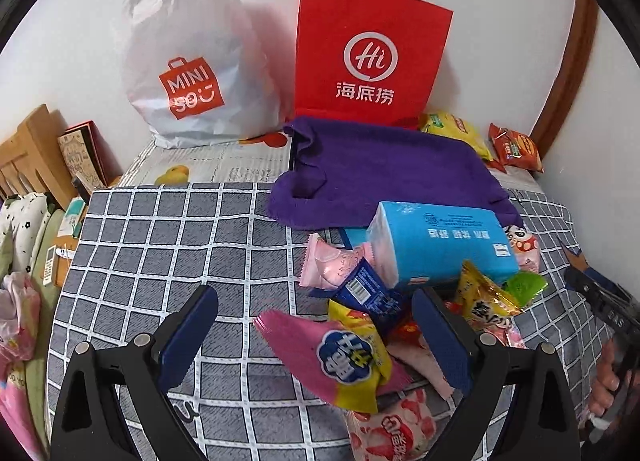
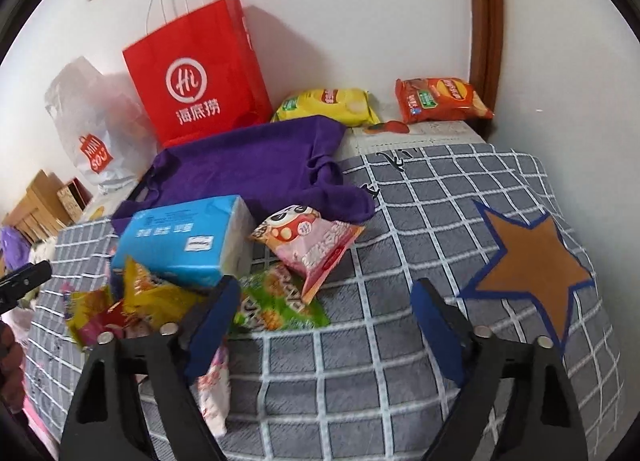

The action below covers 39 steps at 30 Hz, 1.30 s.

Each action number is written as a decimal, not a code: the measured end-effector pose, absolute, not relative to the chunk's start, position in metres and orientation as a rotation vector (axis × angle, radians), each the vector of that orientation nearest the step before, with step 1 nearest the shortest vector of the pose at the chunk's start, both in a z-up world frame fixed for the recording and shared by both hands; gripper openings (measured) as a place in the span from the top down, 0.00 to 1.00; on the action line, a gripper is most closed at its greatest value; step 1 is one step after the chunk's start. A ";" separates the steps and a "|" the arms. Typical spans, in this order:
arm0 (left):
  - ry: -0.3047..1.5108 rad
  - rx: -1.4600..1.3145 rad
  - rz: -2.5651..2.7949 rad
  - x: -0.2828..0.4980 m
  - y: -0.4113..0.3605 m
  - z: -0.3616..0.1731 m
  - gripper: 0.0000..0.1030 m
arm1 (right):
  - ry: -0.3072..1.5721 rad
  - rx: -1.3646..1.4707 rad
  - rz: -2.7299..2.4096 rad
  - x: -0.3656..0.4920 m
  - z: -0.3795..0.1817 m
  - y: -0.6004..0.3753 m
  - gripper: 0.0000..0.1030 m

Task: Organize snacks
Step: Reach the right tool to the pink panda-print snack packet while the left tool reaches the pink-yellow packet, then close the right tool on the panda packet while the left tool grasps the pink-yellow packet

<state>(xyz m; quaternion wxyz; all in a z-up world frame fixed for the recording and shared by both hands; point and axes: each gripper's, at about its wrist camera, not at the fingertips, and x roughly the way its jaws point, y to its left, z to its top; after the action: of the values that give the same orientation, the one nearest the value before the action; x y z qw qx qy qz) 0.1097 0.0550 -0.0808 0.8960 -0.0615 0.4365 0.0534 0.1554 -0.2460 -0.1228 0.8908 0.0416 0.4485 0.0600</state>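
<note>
A heap of snack packets lies on a grey checked cloth [image 1: 160, 245]. My left gripper [image 1: 316, 325] hangs open over a pink and yellow packet [image 1: 340, 357], its pads apart from it. Around that packet lie a dark blue packet [image 1: 368, 289], a yellow one [image 1: 484, 301] and a strawberry-printed one [image 1: 396, 429]. A blue tissue pack [image 1: 440, 241] rests on the heap. My right gripper [image 2: 326, 321] is open over bare cloth, its left finger [image 2: 216, 317] beside a green packet [image 2: 276, 305]. A pink panda packet [image 2: 308, 241] lies just beyond.
A purple cloth bag [image 1: 384, 173] lies behind the heap. A red paper bag [image 1: 368, 53] and a white plastic bag [image 1: 188, 61] stand against the wall. Yellow chips [image 2: 328, 103] and orange chips [image 2: 440, 99] sit at the back right. Cardboard boxes [image 1: 32, 149] are left.
</note>
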 end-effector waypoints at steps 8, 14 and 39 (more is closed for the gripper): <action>0.916 -0.162 0.141 0.125 0.072 -0.090 0.06 | 0.941 -0.004 0.198 0.206 -0.140 -0.229 0.25; 0.935 -0.205 0.141 0.136 0.084 -0.100 0.06 | 0.968 -0.023 0.275 0.235 -0.153 -0.216 0.25; 0.992 -0.267 0.032 0.118 0.074 -0.116 0.05 | 0.950 0.002 0.184 0.199 -0.135 -0.242 0.48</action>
<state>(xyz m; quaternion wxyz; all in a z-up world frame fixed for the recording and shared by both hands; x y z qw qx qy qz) 0.1177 0.0737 -0.1162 0.8708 -0.1276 0.4746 0.0153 0.1988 -0.2424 -0.1347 0.8853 0.0010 0.4566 0.0884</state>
